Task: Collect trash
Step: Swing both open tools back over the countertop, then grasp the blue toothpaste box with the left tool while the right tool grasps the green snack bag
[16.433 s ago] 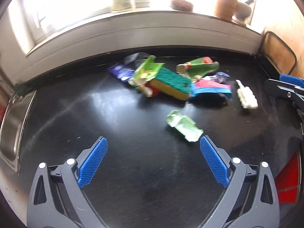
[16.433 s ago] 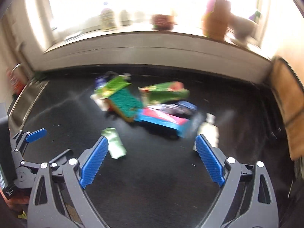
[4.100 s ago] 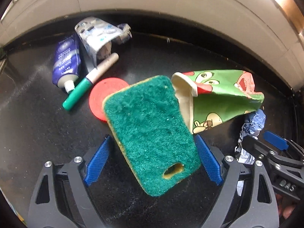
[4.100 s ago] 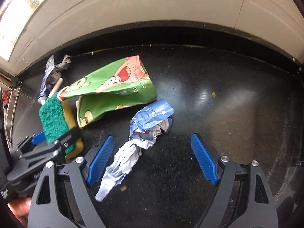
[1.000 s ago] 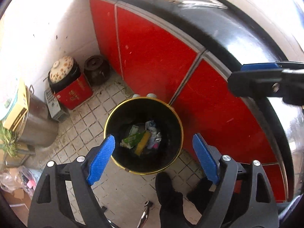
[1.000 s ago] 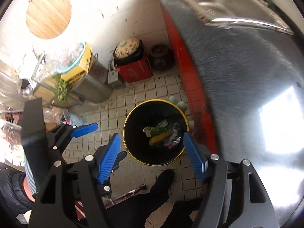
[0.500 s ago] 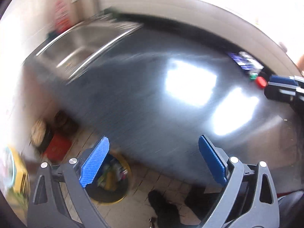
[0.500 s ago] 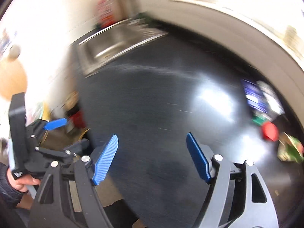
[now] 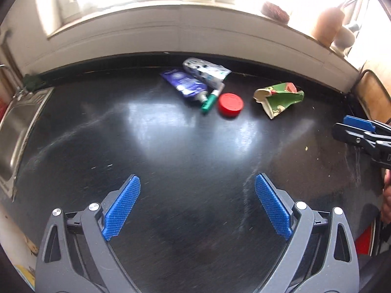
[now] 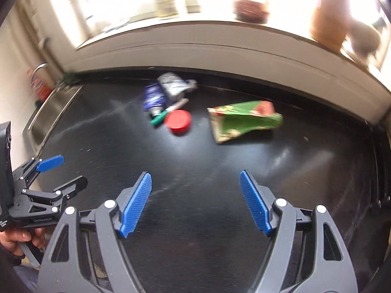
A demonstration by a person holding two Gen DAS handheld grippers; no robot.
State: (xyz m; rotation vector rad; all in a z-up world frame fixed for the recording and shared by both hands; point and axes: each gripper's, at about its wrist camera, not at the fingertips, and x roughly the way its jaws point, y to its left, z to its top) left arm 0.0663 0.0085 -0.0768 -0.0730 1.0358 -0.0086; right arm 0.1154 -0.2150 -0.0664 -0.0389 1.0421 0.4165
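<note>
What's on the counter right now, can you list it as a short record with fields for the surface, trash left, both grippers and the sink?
surface: black counter, below a window sill
trash left: green paper bag, red lid, green marker, blue tube, silver wrapper, grouped near the back wall
left gripper: jaws open, nothing between them
right gripper: jaws open, nothing between them
sink: at the counter's left end

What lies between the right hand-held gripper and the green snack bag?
Nothing: in the right wrist view, only bare black countertop separates the open right hand-held gripper from the green snack bag. The red lid sits off to the left.
</note>
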